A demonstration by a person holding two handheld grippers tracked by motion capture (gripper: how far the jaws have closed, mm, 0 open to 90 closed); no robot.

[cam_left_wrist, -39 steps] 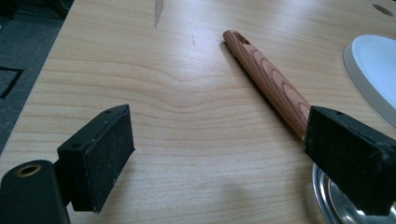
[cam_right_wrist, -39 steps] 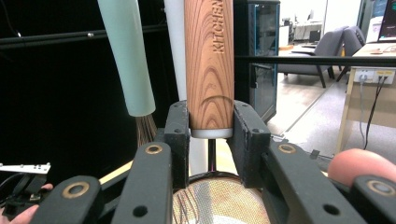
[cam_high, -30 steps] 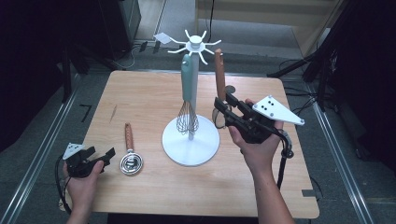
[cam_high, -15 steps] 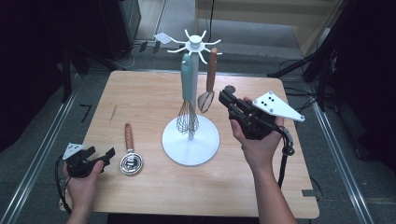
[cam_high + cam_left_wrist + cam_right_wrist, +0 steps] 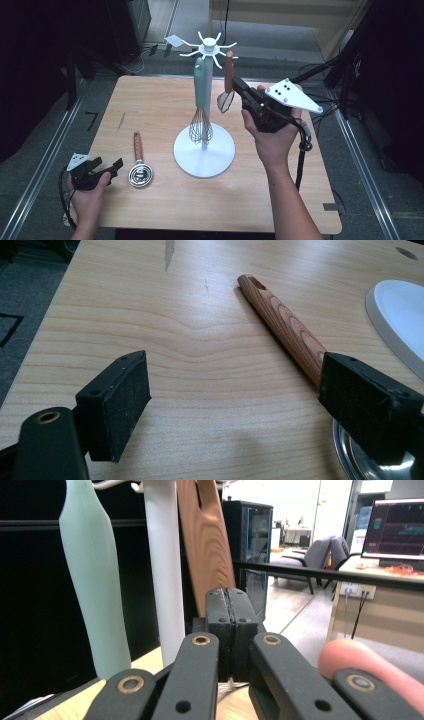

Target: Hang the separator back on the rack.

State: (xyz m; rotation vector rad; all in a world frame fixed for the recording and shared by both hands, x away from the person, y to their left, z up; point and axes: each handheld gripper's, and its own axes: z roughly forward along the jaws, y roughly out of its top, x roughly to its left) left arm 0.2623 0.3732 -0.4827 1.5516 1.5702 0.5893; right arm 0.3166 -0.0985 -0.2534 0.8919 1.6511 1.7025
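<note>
Handle (image 5: 202, 545) of wooden utensil beyond pinched-together right tool (image 5: 231, 630); left tool (image 5: 235, 405) agape.

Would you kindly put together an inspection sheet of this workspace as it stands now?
Surface: wooden table, with a small dark mark near its left side.
Job's things: white stand upright; teal-handled whisk and wooden-handled utensil hang from its top arms; wooden-handled strainer lies flat on the table.
Clutter: nothing seen.
Grippers: left gripper open, low beside the strainer, one jaw in front of its handle; right gripper shut with nothing between its jaws, raised near the hanging wooden-handled utensil.
Cables: black cable trails from the right gripper.
Surroundings: dark floor with metal rails; a desk, monitor and chairs behind.
</note>
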